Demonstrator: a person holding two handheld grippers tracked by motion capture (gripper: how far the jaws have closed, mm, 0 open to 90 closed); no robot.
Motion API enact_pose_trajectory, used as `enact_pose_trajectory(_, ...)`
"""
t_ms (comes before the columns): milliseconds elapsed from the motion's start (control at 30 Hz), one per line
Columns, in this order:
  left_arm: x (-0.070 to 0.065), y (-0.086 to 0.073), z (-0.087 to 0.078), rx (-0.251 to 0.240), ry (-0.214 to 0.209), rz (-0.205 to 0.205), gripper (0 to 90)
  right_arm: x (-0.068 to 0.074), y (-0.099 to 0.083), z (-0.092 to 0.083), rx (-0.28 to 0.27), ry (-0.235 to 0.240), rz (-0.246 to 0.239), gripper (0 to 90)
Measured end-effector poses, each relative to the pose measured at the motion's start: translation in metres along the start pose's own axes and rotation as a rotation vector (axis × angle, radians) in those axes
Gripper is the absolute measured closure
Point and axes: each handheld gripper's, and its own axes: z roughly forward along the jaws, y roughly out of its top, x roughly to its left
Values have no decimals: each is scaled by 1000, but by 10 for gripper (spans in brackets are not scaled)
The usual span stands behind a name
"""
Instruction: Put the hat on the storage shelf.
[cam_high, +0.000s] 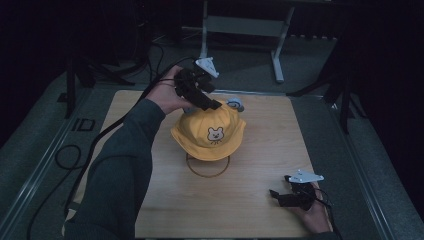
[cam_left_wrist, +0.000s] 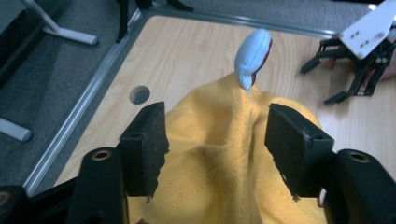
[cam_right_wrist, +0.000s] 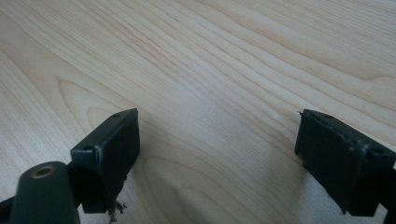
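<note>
A yellow bucket hat (cam_high: 210, 131) with a bear face and light blue ears (cam_high: 235, 104) sits on a wire stand whose ring base (cam_high: 207, 169) rests on the wooden table (cam_high: 250, 200). My left gripper (cam_high: 212, 104) is at the hat's top rear edge. In the left gripper view it (cam_left_wrist: 212, 126) is open, its jaws astride a ridge of the yellow hat (cam_left_wrist: 219, 154), with one blue ear (cam_left_wrist: 252, 56) just beyond. My right gripper (cam_high: 276, 196) lies open on the table at the front right. Bare wood shows between its jaws (cam_right_wrist: 217, 154).
A round hole (cam_left_wrist: 139, 94) is in the table near its metal edge. Grey carpet surrounds the table. A white metal frame (cam_high: 240, 25) stands behind it, dark tripod legs (cam_high: 80, 75) at both sides, and cables (cam_high: 70, 155) trail on the left.
</note>
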Motion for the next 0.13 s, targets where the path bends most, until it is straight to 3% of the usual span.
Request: enact_pose_trajectory(133, 1, -1, -10, -27, 22, -8, 335, 0, 0, 0, 0, 0, 0, 138)
